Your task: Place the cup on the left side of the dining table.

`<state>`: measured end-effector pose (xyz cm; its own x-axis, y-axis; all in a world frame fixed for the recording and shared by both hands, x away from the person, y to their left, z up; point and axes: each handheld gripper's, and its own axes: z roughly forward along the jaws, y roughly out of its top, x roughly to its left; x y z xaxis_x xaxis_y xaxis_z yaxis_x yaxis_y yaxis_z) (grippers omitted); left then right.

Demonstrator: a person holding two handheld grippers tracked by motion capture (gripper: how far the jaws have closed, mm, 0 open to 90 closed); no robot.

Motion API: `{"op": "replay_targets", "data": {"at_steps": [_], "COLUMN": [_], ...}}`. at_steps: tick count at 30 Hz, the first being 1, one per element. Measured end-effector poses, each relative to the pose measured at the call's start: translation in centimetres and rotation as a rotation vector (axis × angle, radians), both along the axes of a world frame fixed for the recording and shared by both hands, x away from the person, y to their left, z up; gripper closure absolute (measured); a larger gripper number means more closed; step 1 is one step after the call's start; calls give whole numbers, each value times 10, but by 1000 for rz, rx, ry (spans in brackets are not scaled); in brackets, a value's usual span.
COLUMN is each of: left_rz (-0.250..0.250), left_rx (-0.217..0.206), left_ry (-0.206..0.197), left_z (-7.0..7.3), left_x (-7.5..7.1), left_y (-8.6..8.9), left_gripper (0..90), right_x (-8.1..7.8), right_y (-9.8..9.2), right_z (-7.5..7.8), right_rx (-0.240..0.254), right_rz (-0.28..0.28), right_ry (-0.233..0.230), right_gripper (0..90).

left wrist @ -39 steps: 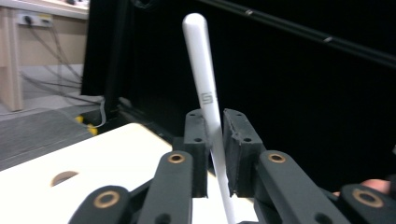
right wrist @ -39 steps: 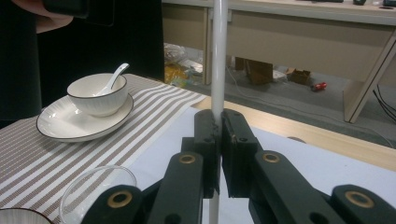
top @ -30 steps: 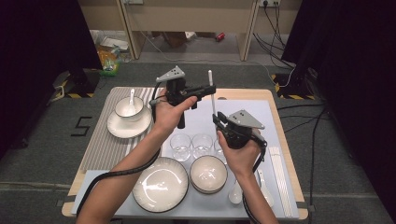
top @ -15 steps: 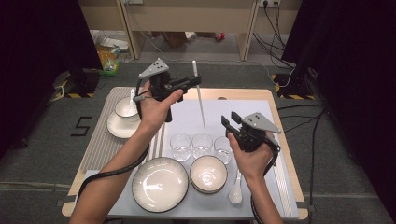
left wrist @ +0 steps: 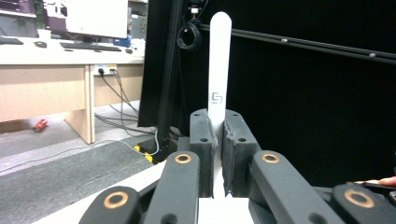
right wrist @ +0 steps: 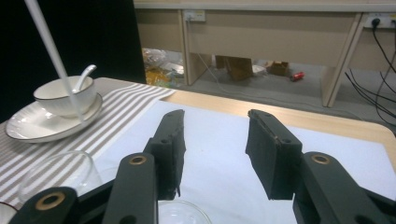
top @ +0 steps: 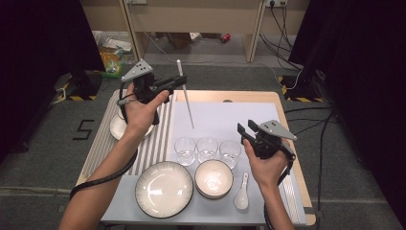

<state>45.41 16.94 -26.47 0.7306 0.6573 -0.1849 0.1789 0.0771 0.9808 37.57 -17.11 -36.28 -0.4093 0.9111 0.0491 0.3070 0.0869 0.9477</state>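
A long white stick (top: 186, 98) hangs tilted above the table, and my left gripper (top: 179, 82) is shut on its upper part. In the left gripper view the stick (left wrist: 219, 70) rises straight out of my shut left gripper (left wrist: 217, 140), a small logo printed on it. My right gripper (top: 245, 130) hovers over the white mat's right side, apart from the stick. Its jaws have just been opening and nothing is between them. The right gripper view shows my right gripper (right wrist: 215, 140) open over the mat, with the stick (right wrist: 51, 51) far off at the upper left.
Three glasses (top: 207, 147) stand in a row mid-table. Nearer lie a plate (top: 164, 188), a bowl (top: 213, 178) and a white spoon (top: 242, 191). On the striped mat (top: 155, 143) at left, a bowl with a spoon (right wrist: 60, 95) sits on a saucer (top: 117, 127).
My left gripper has carried the stick leftward, away from the right gripper. The right hand has drawn back to the right and lower, and its jaws stand wider.
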Motion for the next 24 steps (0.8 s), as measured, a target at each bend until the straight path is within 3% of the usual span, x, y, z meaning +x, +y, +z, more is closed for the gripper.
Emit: {"op": "replay_targets", "data": {"at_steps": [13, 24], "left_rz": [62, 107], "left_rx": [-10, -1], "left_ry": [-6, -2], "left_z": [1, -4], "left_x": [-6, -12], "left_y": [35, 60], "left_gripper": [835, 835], "right_x": [-1, -2], "right_y": [-9, -15], "right_z": [-12, -12], "right_rx": [2, -1], "right_rz": [-28, -40], "right_ry": [36, 29], "right_gripper": [561, 557]}}
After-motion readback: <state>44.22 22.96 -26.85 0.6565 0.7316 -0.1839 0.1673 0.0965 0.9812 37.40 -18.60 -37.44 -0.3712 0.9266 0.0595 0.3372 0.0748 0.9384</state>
